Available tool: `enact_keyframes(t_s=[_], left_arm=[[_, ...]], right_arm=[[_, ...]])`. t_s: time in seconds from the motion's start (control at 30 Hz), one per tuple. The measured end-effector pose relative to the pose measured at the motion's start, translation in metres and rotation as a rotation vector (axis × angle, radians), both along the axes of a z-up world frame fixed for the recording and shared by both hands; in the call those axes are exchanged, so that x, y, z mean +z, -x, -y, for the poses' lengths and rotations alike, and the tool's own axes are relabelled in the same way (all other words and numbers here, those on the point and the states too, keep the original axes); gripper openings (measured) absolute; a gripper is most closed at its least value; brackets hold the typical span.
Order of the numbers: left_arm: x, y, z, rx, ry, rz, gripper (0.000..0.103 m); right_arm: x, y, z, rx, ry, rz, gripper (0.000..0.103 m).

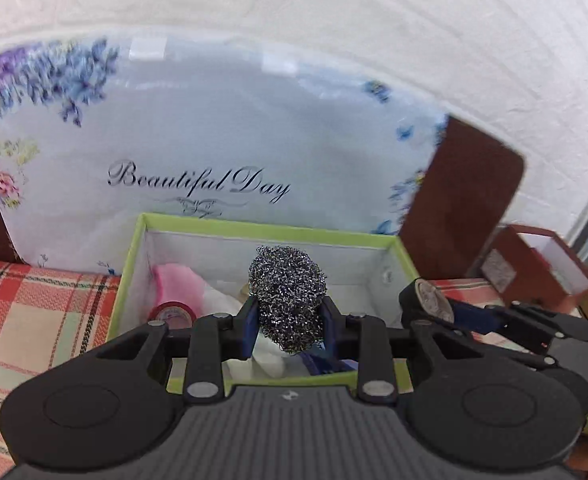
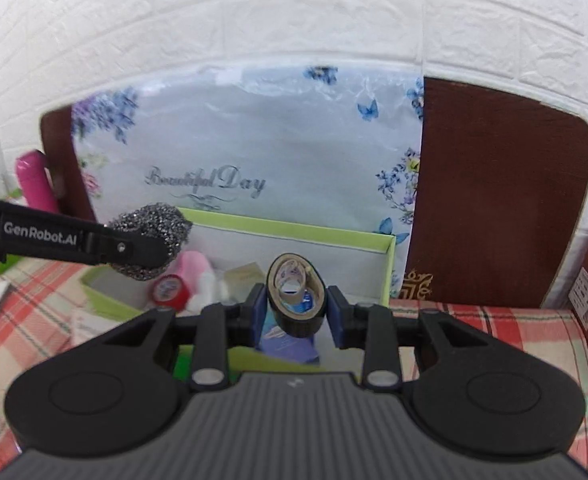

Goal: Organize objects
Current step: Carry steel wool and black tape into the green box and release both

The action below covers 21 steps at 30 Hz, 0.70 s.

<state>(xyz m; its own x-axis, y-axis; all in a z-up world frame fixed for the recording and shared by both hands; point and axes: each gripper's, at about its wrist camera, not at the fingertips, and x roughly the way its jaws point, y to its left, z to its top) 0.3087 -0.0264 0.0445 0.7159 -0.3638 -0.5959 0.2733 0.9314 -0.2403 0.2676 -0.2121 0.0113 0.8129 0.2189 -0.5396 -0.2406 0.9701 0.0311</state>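
- Left gripper (image 1: 289, 316) clamped on a steel scrubber (image 1: 287, 298), blue pads pressing it from both sides, held up over the green box (image 1: 131, 264).
- Same scrubber (image 2: 149, 244) seen from the right wrist camera at the tip of the left gripper (image 2: 143, 248), a black arm marked "GenRobot.AI", above the box's left end.
- Right gripper (image 2: 297, 312) closed on a roll of black tape (image 2: 296, 300), roll standing on edge between the blue pads, its hole facing the camera, over the near right part of the green box (image 2: 390, 268).
- Same tape roll (image 1: 428, 300) visible in the left wrist view just beside the box's right wall, gripped by the right gripper (image 1: 434, 304).
- Inside the box: a red tape roll (image 2: 169, 291) with a pink bundle (image 2: 193, 266) behind it, some white soft stuff (image 2: 207, 284), a beige card (image 2: 241, 276), and a purple packet (image 2: 289, 344) at the near side under the black tape.
- Box open at the top, white inside, resting on a red plaid cloth (image 2: 494, 340).
- Behind the box, leaning upright: a flowered bag (image 1: 213, 140) printed "Beautiful Day", touching or nearly touching the box's back wall.
- Behind the bag, a dark red board (image 2: 494, 200), against a white brick-pattern wall (image 2: 294, 8).
- At far right, a dark red carton (image 1: 534, 264), well apart from the box.
- At far left in the right wrist view, a pink cylinder (image 2: 33, 180), partly hidden by the left gripper.
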Motion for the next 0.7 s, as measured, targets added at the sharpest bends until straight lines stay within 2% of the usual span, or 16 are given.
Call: enact_keyframes(t_s=[0.27,0.3,0.33,0.37,0.43,0.5,0.53,0.57,0.7], left_arm=[[-0.027,-0.036,0.001,0.004,-0.043,-0.013,0.035],[-0.03,-0.039,0.0,0.02,-0.043,-0.009,0.037],[-0.031,-0.039,-0.001,0.032,-0.042,0.004,0.051],[-0.032,-0.038,-0.003,0.044,-0.043,0.026,0.073],[-0.03,-0.033,-0.005,0.098,-0.063,0.086,0.092],[-0.028,-0.03,-0.007,0.134,-0.08,0.127,0.094],[-0.028,-0.029,-0.008,0.136,-0.086,0.128,0.094],[-0.027,-0.028,-0.009,0.141,-0.091,0.126,0.094],[-0.02,-0.019,-0.013,0.151,-0.099,0.139,0.094]], right_arm=[[-0.036,-0.051,-0.011,-0.004,0.049,-0.061,0.031],[-0.039,-0.054,-0.012,-0.007,0.058,-0.06,0.035],[-0.042,-0.055,-0.012,-0.005,0.065,-0.053,0.05],[-0.043,-0.055,-0.012,-0.003,0.07,-0.047,0.057],[-0.043,-0.051,-0.01,0.009,0.051,-0.022,0.079],[-0.038,-0.048,-0.005,0.022,0.018,0.002,0.092],[-0.037,-0.045,-0.003,0.027,0.003,0.015,0.1],[-0.032,-0.042,0.0,0.034,-0.016,0.027,0.103],[-0.019,-0.028,0.005,0.032,-0.064,0.043,0.103]])
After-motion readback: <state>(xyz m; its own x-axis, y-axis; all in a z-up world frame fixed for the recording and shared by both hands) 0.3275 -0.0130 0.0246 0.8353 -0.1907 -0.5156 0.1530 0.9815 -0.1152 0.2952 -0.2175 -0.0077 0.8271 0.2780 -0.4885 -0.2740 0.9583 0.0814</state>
